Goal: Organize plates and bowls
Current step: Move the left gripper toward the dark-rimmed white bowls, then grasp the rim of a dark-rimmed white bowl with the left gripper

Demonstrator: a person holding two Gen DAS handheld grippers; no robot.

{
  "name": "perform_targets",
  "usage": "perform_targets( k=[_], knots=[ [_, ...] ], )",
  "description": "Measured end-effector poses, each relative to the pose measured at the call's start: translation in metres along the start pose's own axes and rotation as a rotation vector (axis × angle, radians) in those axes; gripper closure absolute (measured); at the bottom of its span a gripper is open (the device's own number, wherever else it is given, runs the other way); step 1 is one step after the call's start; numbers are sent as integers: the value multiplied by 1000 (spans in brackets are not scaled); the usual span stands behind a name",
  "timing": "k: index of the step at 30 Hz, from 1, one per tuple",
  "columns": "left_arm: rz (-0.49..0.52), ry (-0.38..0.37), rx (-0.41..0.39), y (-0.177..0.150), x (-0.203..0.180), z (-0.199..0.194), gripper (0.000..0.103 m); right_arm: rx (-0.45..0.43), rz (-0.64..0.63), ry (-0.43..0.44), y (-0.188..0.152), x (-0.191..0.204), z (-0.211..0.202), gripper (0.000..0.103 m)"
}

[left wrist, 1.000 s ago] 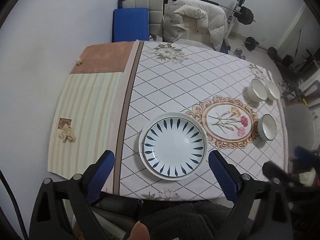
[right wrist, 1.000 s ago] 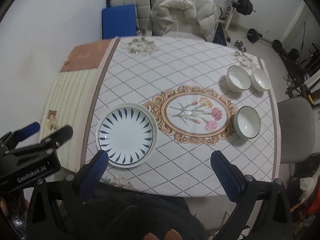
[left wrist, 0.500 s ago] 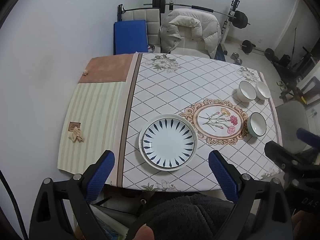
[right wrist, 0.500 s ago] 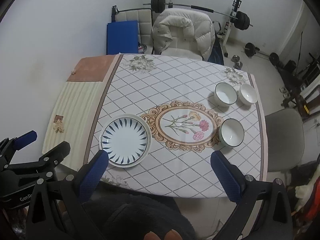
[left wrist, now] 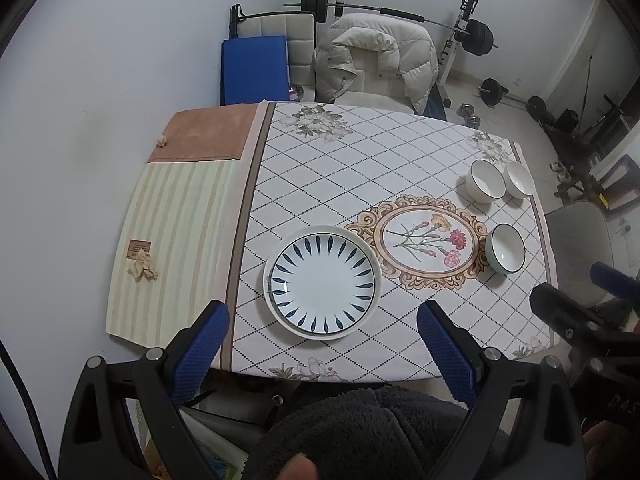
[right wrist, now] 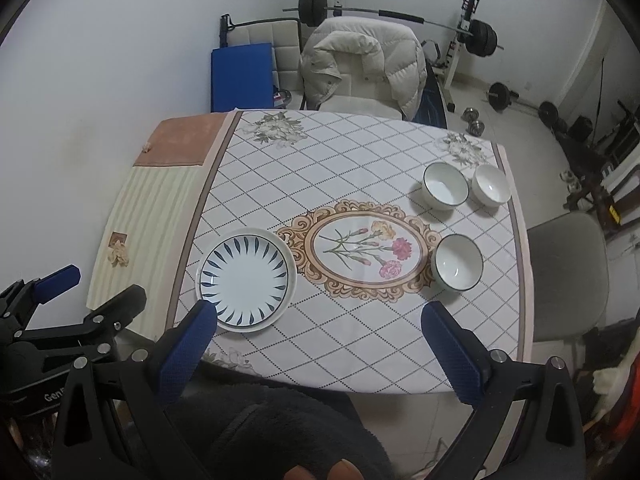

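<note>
Landmark: the floral medallion [right wrist: 362, 255] printed mid-cloth on the table [right wrist: 360, 152].

- Plates [right wrist: 245, 280]: blue-leaf plate sits nested on a plain white one, stack just left of the medallion, rim close to its scroll border. Same stack in the left wrist view [left wrist: 322, 281], lying flat.
- Green-rim bowl [right wrist: 457, 263]: upright, empty, right up against the medallion's right edge. In the left wrist view [left wrist: 505, 248] it overlaps the scrollwork.
- Two white bowls, beyond the medallion and to its right, near the far right corner of the table: dark-rim bowl [right wrist: 445, 185] and plain white bowl [right wrist: 491, 185], side by side, rims touching or nearly so. Cannot tell which from here. Both empty, upright.
- Left gripper [left wrist: 322, 350]: jaws spread wide, nothing between them, held high above the table's near edge, on the plate side of the medallion. Not touching anything. Also visible at the lower left of the right wrist view [right wrist: 80, 300].
- Right gripper [right wrist: 320, 344]: jaws spread wide, empty, held high over the near edge, roughly in line with the medallion. Shows at the right edge of the left wrist view [left wrist: 580, 300].
- Dark fleece sleeve [right wrist: 280, 428] fills the bottom of both views.
- Behind the table, past the medallion: chair with a cream puffer jacket [right wrist: 362, 66] draped on it, barbell rack against the wall.
</note>
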State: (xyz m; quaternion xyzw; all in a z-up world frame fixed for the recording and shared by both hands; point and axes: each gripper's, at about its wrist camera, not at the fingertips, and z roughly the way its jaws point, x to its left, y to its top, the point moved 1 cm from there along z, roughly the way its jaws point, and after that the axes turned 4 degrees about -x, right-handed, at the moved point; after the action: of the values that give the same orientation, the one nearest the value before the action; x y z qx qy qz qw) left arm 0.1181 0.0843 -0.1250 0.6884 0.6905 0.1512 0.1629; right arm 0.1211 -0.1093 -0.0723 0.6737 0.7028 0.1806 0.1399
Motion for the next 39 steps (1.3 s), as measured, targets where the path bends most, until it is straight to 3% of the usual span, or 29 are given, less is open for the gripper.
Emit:
perform_targets(
  k=[4, 6, 12, 17, 21, 24, 26, 31, 34, 39],
  knots=[
    [41, 35, -55, 12, -8, 10, 7, -39, 81, -15, 3, -22, 13, 0],
    [71, 40, -85, 22, -16, 20, 7, -73, 118, -79, 6, -38, 20, 0],
    [142, -59, -94, 50, -45, 56, 7, -90, 207, -152, 15, -89, 38, 0],
    [204, -156, -63, 74, -88, 95, 7, -33, 293, -216, 11, -151, 72, 0],
    [236, -242, 10, 91, -138, 138, 7, 85, 347, -220, -2, -203, 117, 0],
    [257, -287, 81, 94, -181, 171, 17, 143, 415, -148, -14, -244, 154, 0],
    [279, -308, 148, 92, -217, 198, 29, 166, 447, -104, -21, -269, 177, 0],
    [276, -360, 311, 82, -290, 261, 31, 255, 499, 5, -28, -331, 248, 0],
    [278, -353, 388, 75, -324, 301, 31, 307, 493, 60, -30, -346, 289, 7],
    [264, -342, 505, 63, -353, 349, 34, 404, 465, 128, -29, -364, 343, 29]
  ],
)
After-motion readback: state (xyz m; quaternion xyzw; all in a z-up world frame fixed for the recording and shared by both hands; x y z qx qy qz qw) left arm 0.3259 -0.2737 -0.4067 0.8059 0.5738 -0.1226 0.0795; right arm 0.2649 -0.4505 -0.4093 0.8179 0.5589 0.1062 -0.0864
